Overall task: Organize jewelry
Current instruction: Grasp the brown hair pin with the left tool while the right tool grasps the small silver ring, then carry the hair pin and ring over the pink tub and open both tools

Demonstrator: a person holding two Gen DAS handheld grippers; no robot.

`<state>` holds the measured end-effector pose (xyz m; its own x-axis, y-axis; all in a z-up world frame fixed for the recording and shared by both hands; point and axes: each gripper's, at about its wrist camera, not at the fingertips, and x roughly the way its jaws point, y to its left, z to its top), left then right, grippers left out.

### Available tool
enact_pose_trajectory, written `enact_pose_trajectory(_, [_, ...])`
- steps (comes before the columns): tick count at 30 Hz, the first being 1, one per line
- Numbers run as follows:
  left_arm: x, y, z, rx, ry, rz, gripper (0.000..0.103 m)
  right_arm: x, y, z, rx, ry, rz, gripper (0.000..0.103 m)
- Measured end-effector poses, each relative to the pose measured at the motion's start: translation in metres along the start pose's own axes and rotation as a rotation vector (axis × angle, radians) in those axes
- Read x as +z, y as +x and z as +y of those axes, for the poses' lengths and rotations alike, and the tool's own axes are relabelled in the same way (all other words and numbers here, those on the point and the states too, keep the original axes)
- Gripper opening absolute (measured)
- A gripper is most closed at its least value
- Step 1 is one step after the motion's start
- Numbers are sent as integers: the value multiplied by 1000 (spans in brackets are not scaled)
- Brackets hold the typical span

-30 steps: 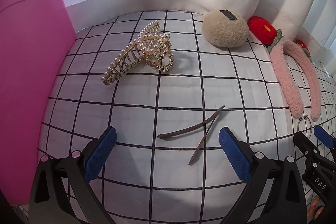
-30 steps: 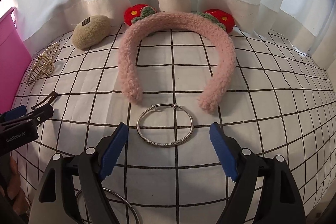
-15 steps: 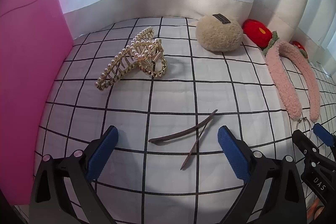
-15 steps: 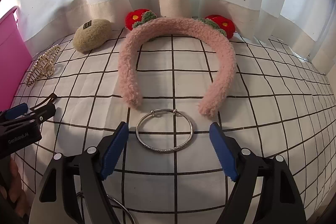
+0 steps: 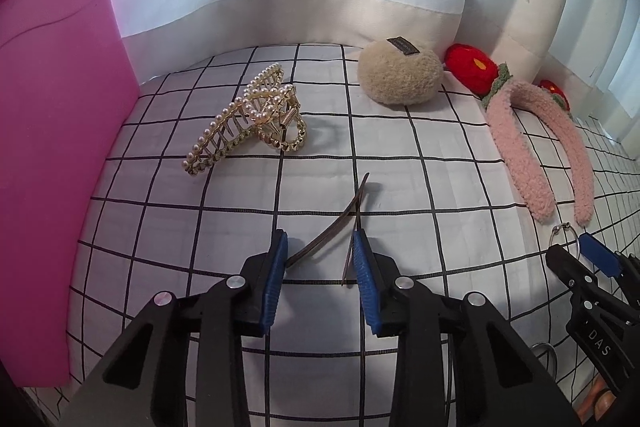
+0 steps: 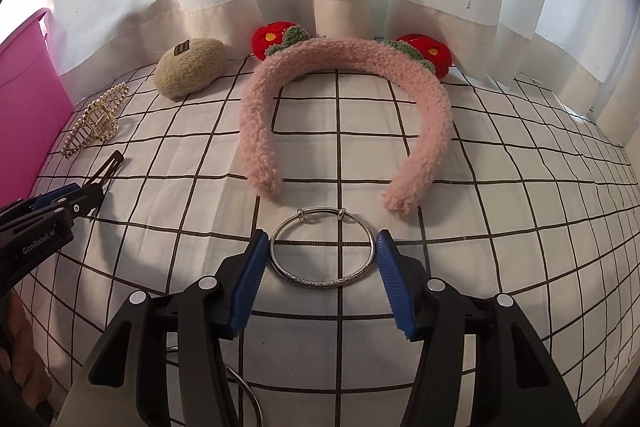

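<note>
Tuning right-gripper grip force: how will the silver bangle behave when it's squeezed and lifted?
The silver bangle looks like a thin, rigid metal hoop, so probably stiff and light. Its smooth round wire may slip or pivot between the right gripper pads. The jaws have just been closing around it; contact is not clear. It lies flat, so rolling is unlikely until lifted.

My left gripper [image 5: 320, 267] is matte black plastic, two angular arms ending in ribbed blue pads [image 5: 274, 283], with round silver screw heads on the knuckles. My right gripper [image 6: 320, 267] is the same build: black arms, blue ribbed pads [image 6: 394, 285], silver screws. Seen from the side, white lettering reads "GenRobot.AI" on the left one's body, and "DAS" on the right one's.
</note>
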<state>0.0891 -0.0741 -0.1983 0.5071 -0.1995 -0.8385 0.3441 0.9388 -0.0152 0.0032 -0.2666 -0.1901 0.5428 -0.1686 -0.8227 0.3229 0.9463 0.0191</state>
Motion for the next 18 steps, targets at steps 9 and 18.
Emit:
enact_pose_trajectory(9, [-1,-22,6,-27,-14,-38,27,-2,-13,4,25,-12,-15,54])
enact_pose_trajectory(18, [-2,-45,14,-32,-39,-43,26,4,-38,9,47,-31,-37,54])
